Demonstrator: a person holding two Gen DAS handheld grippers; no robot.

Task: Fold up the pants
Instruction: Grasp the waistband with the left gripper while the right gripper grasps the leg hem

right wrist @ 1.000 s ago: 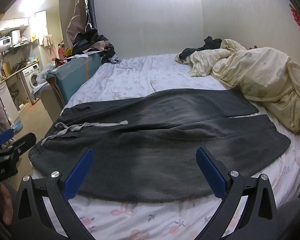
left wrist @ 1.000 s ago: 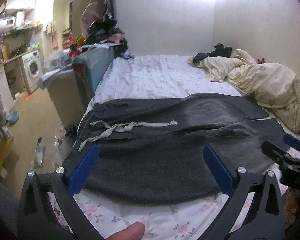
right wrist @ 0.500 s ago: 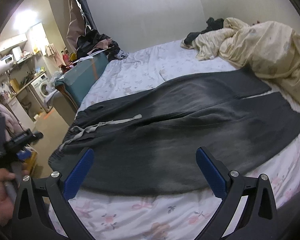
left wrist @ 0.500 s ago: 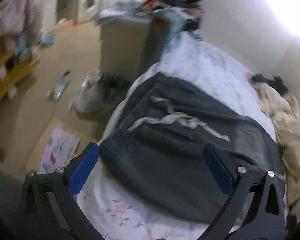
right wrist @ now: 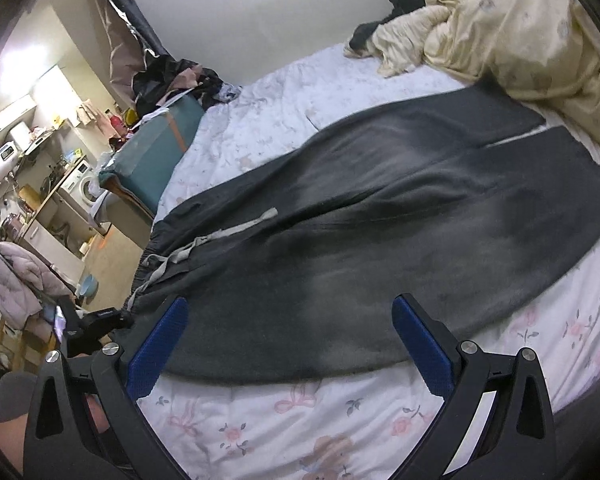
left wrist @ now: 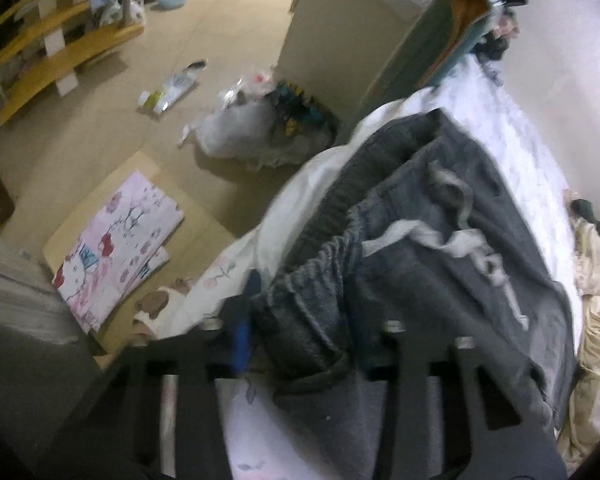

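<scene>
A: Where do the pants (right wrist: 380,216) lie?

B: Spread flat across the bed (right wrist: 284,104), waistband (left wrist: 320,264) at the bed's left edge, both legs running toward the cream duvet (right wrist: 520,32). The near leg's side edge follows the bed's front edge.

A: And the left tongs (left wrist: 304,336)?

B: They are down at the near corner of the waistband, and their jaws are closing with the gathered elastic bunched between them. The view is blurred, but the cloth looks pinched and humped up there, so I judge the pads are already on it.

A: Why that corner?

B: Probably because a lengthwise fold needs the near edge carried over onto the far leg, and the waistband corner is one end of that edge.

A: The right tongs (right wrist: 288,336)?

B: Spread wide, empty, hovering above the near leg's edge at about mid-length, touching nothing.

A: Room to move?

B: Bare sheet beyond the far leg gives space to lay the fold. Left is tight: the bed drops to the floor, with a white bag (left wrist: 240,128) and a cabinet (left wrist: 340,28) close by. The drawstring (left wrist: 460,240) lies loose and could snag.
</scene>
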